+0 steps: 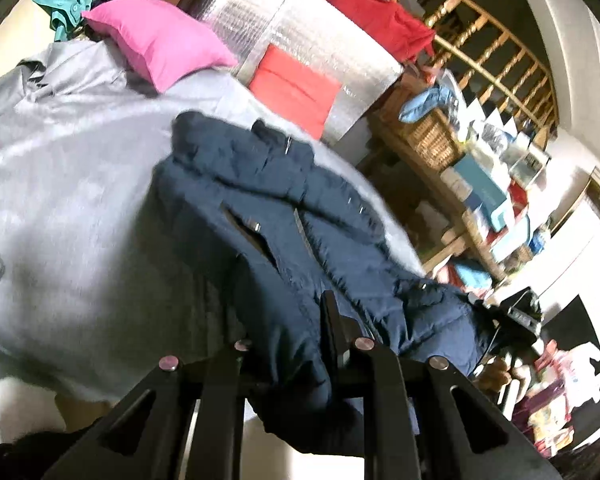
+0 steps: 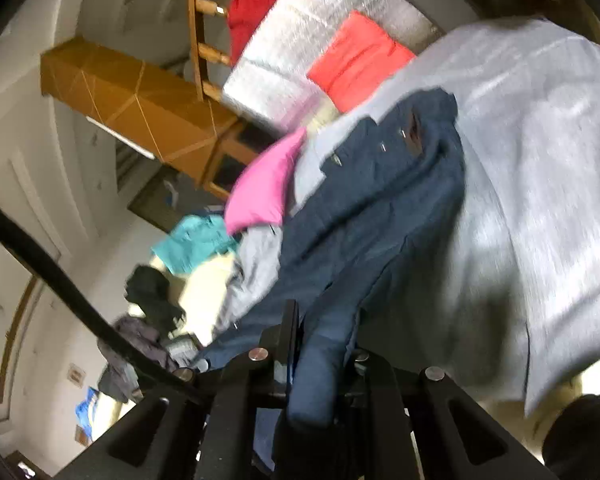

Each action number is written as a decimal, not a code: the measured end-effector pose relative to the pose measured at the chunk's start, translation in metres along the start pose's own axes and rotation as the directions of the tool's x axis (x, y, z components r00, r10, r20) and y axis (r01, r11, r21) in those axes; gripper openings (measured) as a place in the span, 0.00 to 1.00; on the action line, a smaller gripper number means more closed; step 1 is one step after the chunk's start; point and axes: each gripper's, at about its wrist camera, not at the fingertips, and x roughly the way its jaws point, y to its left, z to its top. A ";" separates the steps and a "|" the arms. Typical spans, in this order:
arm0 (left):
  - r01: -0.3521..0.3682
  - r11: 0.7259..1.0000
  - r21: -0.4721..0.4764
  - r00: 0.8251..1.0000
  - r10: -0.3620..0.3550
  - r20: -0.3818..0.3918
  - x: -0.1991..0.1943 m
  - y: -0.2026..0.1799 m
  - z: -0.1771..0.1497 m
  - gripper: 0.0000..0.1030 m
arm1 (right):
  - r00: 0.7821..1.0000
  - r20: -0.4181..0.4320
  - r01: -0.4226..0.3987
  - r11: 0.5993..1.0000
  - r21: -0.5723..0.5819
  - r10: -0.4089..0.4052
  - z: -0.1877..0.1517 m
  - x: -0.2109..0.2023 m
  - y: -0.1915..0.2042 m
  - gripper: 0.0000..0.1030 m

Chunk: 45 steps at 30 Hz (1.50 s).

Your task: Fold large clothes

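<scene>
It's a crowded room, shelves stuffed with boxes along one wall and a wooden railing behind, and the work surface is a bed under a grey sheet (image 1: pixel 80 208) with a pink pillow (image 1: pixel 160 44) and a flat red cushion (image 1: pixel 296 88) at its far side. Spread across that sheet lies the navy padded jacket (image 1: pixel 268 216), its collar end away from the person and its near edge drawn up off the bed. The left gripper (image 1: pixel 328 344) has its fingers clamped tight on a bunch of that near edge, and the right gripper (image 2: pixel 300 344) is pinched just as firmly on another fold of the same edge, fabric bulging out between its fingers. To my eye this is the first fold getting under way: both corners taken, the hem raised, the rest of the jacket resting on the sheet. The next move, I'd judge, wants both hands carrying the hem together toward the collar, kept level and taut so the padding doesn't slump sideways, then laid down squarely before either grip lets go.
</scene>
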 end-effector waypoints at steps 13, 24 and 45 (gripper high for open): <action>-0.107 0.988 -0.114 0.980 0.124 0.154 0.075 0.026 0.091 0.17 | 0.979 0.196 0.047 0.998 0.038 -0.053 0.106 0.078 -0.018 0.10; -0.234 0.939 -0.254 0.966 0.254 0.051 0.180 0.081 0.134 0.17 | 0.972 0.143 0.170 0.980 0.103 -0.184 0.166 0.173 -0.067 0.10; -0.179 0.923 -0.341 0.974 0.216 0.073 0.274 0.109 0.238 0.65 | 0.956 0.238 0.104 0.955 0.277 -0.173 0.266 0.266 -0.126 0.87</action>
